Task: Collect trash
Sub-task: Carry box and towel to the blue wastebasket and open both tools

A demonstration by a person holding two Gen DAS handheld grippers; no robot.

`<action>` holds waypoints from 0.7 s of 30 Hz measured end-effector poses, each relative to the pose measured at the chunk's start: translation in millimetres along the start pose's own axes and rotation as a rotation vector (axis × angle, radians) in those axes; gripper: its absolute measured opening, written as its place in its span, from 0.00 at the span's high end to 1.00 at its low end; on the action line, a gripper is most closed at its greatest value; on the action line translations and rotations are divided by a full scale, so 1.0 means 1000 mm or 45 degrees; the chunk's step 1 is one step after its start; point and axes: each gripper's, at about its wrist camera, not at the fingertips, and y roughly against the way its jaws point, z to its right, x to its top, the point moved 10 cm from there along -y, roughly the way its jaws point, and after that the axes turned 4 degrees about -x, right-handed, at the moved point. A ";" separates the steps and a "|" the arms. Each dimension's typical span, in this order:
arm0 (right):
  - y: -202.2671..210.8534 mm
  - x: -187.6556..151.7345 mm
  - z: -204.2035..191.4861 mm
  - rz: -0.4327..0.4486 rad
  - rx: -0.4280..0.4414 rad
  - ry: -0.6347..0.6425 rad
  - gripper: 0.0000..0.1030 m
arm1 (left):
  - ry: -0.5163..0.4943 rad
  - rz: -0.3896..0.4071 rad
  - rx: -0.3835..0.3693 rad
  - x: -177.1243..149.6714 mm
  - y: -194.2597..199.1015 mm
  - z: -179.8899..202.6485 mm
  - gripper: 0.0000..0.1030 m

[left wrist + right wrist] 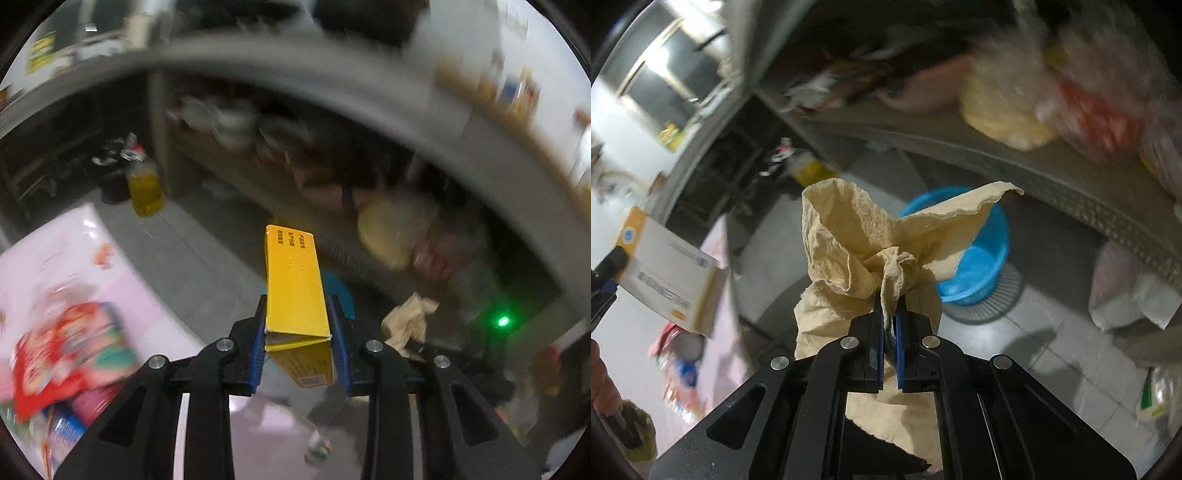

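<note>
Our left gripper (298, 345) is clamped on the yellow box (295, 284) at frame centre; our right gripper (889, 325) pinches the crumpled brown paper (857, 251). Only a thin fold is caught there, so we judge a quick swing could shake it loose.

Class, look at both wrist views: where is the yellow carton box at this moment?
The yellow carton box is clamped between the left gripper's fingers, held above the floor. In the right wrist view it shows at the left edge, beside the crumpled brown paper.
</note>
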 end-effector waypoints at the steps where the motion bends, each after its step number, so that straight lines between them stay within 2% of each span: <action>1: -0.013 0.003 0.006 -0.017 -0.017 -0.025 0.96 | -0.026 -0.069 0.015 0.000 -0.030 0.004 0.71; 6: -0.079 0.014 0.030 -0.093 -0.101 -0.101 0.96 | -0.065 -0.299 0.054 -0.009 -0.145 0.007 0.71; 10: -0.124 0.032 0.042 -0.123 -0.166 -0.146 0.96 | -0.073 -0.401 0.102 -0.004 -0.209 -0.001 0.70; 14: -0.159 0.053 0.043 -0.117 -0.206 -0.174 0.92 | -0.066 -0.423 0.124 0.007 -0.255 -0.010 0.68; 15: -0.169 0.059 0.044 -0.105 -0.230 -0.163 0.88 | -0.068 -0.426 0.120 0.010 -0.263 -0.011 0.67; 16: -0.177 0.062 0.045 -0.101 -0.248 -0.156 0.71 | -0.067 -0.433 0.117 0.011 -0.269 -0.012 0.62; 17: -0.189 0.066 0.047 -0.099 -0.268 -0.153 0.59 | -0.054 -0.447 0.112 0.012 -0.280 -0.015 0.57; 18: -0.196 0.067 0.048 -0.096 -0.279 -0.146 0.44 | -0.039 -0.455 0.114 0.013 -0.287 -0.016 0.42; 19: -0.205 0.068 0.050 -0.081 -0.307 -0.120 0.43 | -0.017 -0.455 0.121 0.014 -0.292 -0.019 0.34; 21: -0.210 0.066 0.052 -0.080 -0.335 -0.089 0.43 | 0.019 -0.431 0.133 0.019 -0.293 -0.024 0.33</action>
